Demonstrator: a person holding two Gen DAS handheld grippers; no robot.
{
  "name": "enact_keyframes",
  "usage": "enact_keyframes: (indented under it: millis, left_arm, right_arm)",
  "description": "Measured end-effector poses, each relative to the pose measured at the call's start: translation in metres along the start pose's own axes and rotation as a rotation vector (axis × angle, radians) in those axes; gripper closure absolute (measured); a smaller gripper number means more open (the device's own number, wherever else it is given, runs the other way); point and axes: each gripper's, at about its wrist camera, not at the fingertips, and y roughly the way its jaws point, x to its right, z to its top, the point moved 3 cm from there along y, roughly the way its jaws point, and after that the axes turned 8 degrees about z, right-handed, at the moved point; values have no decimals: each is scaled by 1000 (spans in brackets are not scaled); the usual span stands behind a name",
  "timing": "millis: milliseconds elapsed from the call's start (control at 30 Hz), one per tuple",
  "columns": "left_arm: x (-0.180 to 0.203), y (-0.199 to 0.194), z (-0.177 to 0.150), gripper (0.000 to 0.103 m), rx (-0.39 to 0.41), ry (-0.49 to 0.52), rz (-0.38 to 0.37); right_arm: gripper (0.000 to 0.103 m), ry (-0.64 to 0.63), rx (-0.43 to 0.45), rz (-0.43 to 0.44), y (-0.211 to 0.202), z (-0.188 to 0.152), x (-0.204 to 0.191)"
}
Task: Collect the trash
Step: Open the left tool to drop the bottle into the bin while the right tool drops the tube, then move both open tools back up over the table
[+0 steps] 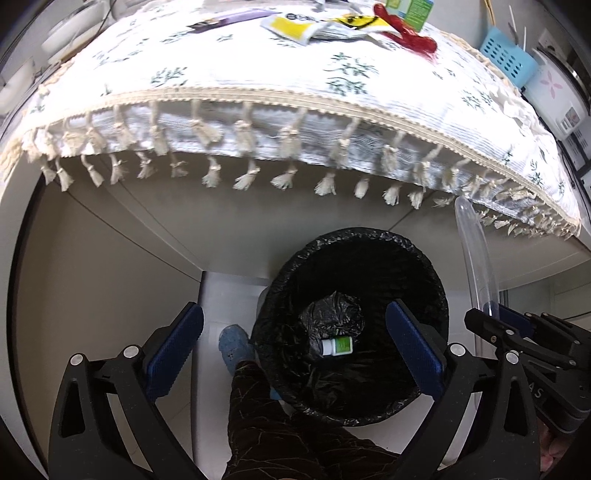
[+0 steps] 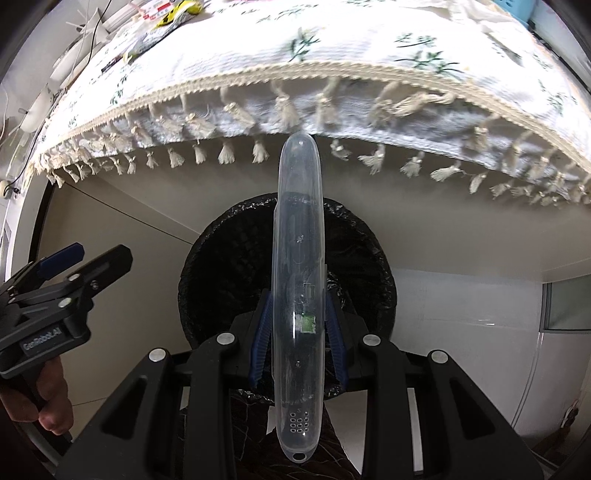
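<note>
Clear plastic case [image 2: 299, 288] clamped in right tool [image 2: 299, 343], over bin [image 2: 221, 258].

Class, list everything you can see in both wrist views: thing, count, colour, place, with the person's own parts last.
Bin: one, black liner, floor below table.
Small bottle: one, white and green, bin bottom.
Clear case: one, transparent, held above bin.
Tablecloth: one, white, leaf print, tassels.
Wrappers: several, yellow, white, purple, on the table.
Red item: one, on the table.
Basket: one, blue, right of table.
Left gripper: jaws open, empty.
Right gripper: jaws gripping case.
Shoe: one, blue.
</note>
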Motion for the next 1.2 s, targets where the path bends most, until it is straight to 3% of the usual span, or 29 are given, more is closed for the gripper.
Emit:
enact_keyframes:
  millis: [233, 367, 767, 967, 1200]
  left_arm:
    - [-9, 3, -1, 6, -2, -16, 11]
    - [-11, 6, -1, 6, -15, -26, 16]
    - [-4, -6, 8, 6, 3, -15, 13]
    - [-4, -29, 16, 6, 22, -13, -2]
    - [-7, -61, 25, 6, 52, -6, -26]
  right_arm:
    - [74, -10, 1, -6, 19, 9, -20]
    - [60, -8, 21, -19, 17, 12, -21]
    - [21, 11, 99, -37, -36, 22, -1]
    - [11, -8, 145, -66, -70, 26, 3]
    - [9, -37, 189, -101, -105, 27, -1]
